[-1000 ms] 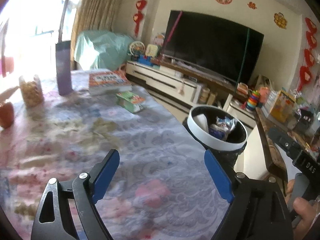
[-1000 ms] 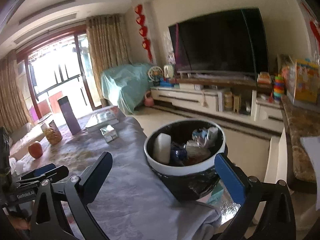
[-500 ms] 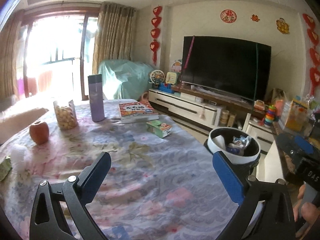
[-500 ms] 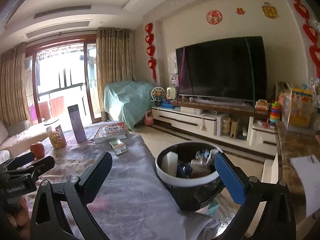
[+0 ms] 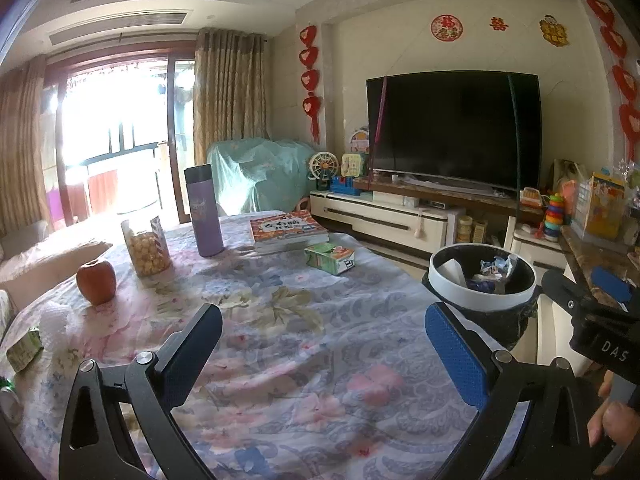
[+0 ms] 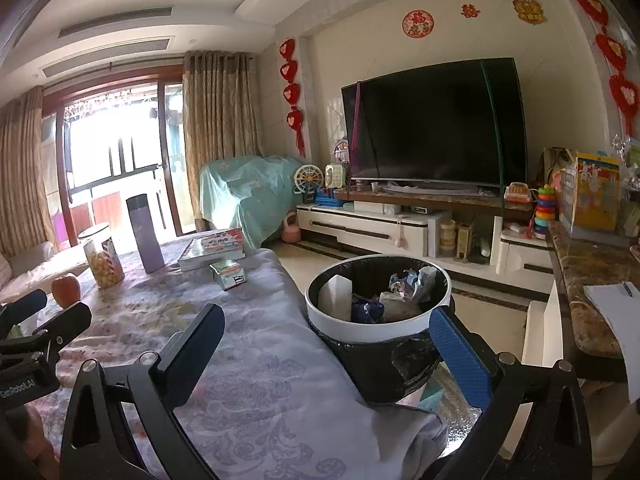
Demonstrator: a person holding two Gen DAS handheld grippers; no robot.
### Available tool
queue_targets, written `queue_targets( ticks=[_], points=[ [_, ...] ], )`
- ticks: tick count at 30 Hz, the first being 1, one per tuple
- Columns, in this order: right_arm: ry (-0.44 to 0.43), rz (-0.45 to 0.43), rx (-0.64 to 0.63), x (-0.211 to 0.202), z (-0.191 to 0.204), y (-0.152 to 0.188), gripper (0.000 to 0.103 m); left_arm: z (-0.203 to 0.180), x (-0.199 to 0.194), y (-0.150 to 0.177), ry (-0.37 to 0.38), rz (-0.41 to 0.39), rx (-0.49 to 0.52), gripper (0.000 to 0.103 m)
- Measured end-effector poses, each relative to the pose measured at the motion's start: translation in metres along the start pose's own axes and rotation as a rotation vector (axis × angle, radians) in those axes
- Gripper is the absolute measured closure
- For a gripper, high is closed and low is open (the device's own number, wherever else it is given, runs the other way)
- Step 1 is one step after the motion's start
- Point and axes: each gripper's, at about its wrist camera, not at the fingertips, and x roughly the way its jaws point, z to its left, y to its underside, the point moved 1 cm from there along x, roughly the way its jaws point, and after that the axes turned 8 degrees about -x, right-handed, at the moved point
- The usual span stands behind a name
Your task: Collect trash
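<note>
A white-rimmed trash bin with a black liner stands off the table's right edge, holding wrappers and a white carton; it also shows in the right wrist view. My left gripper is open and empty above the floral tablecloth. My right gripper is open and empty, just in front of the bin. A green carton lies near the books. A small green carton and crumpled plastic lie at the table's left edge.
On the table stand a purple flask, a snack jar, an apple and stacked books. A TV cabinet and a marble counter lie beyond.
Both grippers have pulled back and tilted up, so the bin and table items look farther away. Both stay open and empty.
</note>
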Motion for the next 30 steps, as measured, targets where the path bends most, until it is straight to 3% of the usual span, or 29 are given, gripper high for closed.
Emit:
queue_targets(
  ticks=[30],
  points=[
    [-0.02, -0.017, 0.006, -0.0043, 0.0014, -0.0016, 0.0, 0.0038, 0.0017, 0.0018, 0.008, -0.006, 0.003, 0.001]
  ],
)
